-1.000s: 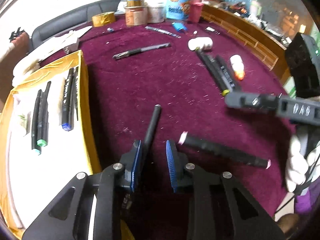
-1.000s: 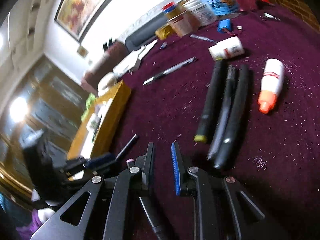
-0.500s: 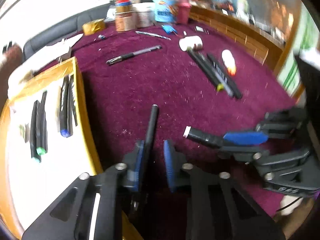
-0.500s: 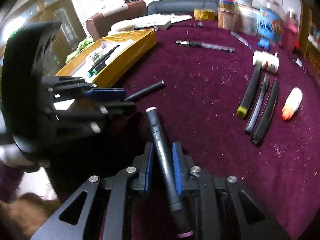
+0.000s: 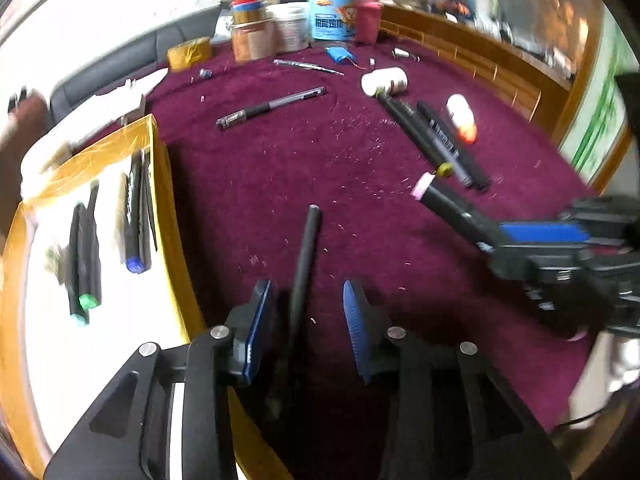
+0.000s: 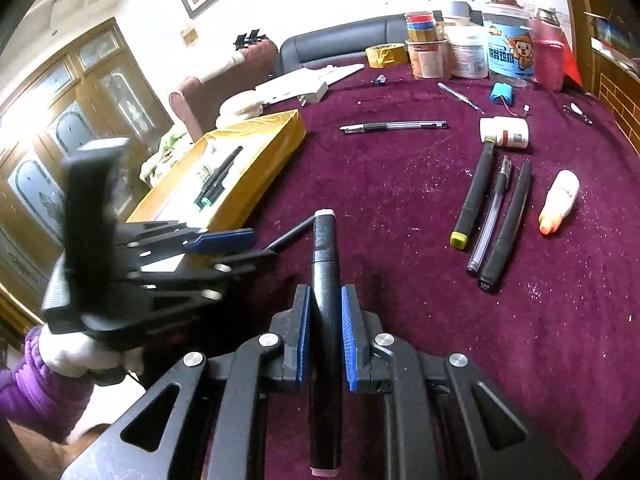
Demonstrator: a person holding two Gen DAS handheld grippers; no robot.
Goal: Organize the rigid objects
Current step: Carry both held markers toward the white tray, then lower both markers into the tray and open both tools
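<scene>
My left gripper hovers low over the purple cloth beside the yellow tray. Its jaws are opening, and a thin black pen lies between the blue pads without being pressed. My right gripper is shut on a thick black marker with pale pink caps, held above the cloth. In the left wrist view the right gripper comes in from the right with that marker. In the right wrist view the left gripper stands by the tray.
Several dark markers lie in the tray. On the cloth are three dark pens, an orange-tipped glue bottle, a white bottle and a gel pen. Jars and a tape roll line the far edge.
The right gripper closed on the thick marker, lifted it off the cloth and rolled. The left jaws, nearly closed around the thin pen, have spread apart.
</scene>
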